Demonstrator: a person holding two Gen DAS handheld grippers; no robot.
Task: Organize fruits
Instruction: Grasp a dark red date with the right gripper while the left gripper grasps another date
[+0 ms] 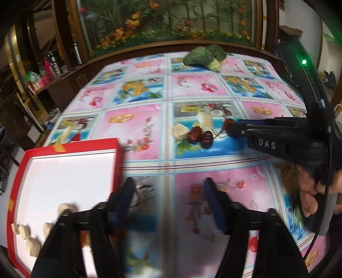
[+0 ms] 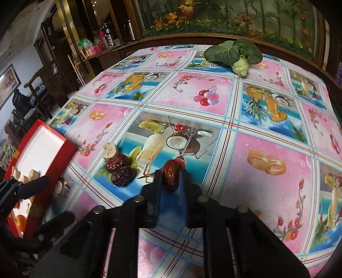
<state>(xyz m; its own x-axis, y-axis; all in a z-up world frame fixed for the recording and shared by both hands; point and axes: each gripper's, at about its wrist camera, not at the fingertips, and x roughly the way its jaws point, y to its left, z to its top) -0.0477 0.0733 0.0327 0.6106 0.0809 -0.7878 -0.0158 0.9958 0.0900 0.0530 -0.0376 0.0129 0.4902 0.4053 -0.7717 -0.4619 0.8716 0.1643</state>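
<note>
Right tongs (image 2: 171,179) pinch red date (image 2: 170,178) around middle. Small, light, wrinkly, bit squishy; squeeze gently. Left tongs (image 1: 168,203) wide open, empty. Red box (image 1: 119,162) at 9 o'clock.

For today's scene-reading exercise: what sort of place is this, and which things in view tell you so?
Probably a home dining room: a table under a fruit-print tablecloth, a wooden shelf with flasks and cups, and a large framed picture of plants and flowers behind.

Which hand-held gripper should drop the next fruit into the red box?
Right. The right hand-held gripper is shut on a red date; the left hand-held gripper is open and empty beside the red box.
</note>
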